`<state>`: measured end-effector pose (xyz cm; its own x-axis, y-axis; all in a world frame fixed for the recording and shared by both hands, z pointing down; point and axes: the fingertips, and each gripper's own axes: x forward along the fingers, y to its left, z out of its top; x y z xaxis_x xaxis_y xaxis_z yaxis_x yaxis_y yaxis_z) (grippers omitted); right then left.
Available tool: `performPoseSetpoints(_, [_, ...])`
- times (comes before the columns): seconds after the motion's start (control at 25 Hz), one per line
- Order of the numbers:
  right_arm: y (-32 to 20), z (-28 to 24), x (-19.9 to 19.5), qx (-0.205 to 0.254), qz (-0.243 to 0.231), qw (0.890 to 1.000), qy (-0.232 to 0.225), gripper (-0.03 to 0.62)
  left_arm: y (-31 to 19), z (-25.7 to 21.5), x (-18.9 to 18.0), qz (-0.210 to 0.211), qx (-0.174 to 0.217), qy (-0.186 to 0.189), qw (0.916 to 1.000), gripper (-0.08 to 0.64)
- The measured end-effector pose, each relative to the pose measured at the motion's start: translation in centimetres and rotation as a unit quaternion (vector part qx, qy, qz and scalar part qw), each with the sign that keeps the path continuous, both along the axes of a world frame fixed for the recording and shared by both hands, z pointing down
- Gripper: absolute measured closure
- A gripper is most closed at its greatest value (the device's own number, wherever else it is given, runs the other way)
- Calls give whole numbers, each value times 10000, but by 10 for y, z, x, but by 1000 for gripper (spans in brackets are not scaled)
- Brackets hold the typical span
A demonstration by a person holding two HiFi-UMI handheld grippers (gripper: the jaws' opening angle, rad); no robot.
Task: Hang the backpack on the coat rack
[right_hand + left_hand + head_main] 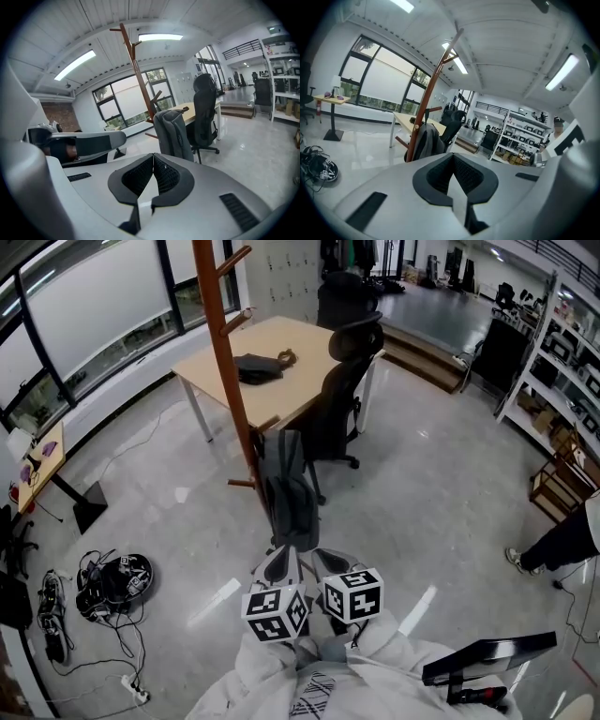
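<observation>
A grey backpack [287,489] hangs low on the brown wooden coat rack [225,362], its strap over a low peg and its bottom near the floor. Both grippers are held close to my body, just short of the backpack. The left gripper [280,559] is shut with nothing in it, and the right gripper [328,561] beside it is shut and empty too. In the left gripper view the backpack [423,140] hangs against the rack [432,84] beyond the shut left gripper [453,155]. In the right gripper view the backpack [174,133] and the rack [139,77] stand beyond the shut right gripper [153,155].
A black office chair [343,395] stands right behind the rack, at a wooden table [281,341] with a dark bag [257,367] on it. A helmet and cables [114,581] lie on the floor at left. A person's leg [561,542] and shelves [562,352] are at right.
</observation>
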<state>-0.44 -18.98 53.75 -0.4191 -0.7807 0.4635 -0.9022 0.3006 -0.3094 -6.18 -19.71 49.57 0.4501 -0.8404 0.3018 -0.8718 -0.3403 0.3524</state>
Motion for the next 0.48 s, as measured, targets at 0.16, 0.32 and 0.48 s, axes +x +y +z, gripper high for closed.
performPoseSetpoints(0.16, [6, -5, 10, 43, -51, 10000, 25, 580, 10, 1, 11, -51, -78, 46, 9999, 558])
performPoseSetpoints(0.32, [12, -8, 16, 134, -94, 9998, 97, 580, 16, 0, 17, -83, -66, 18, 9999, 558])
performPoseSetpoints(0.48, [14, -14, 16, 283, -184, 9990, 300, 580, 17, -5, 17, -123, 2, -38, 9999, 558])
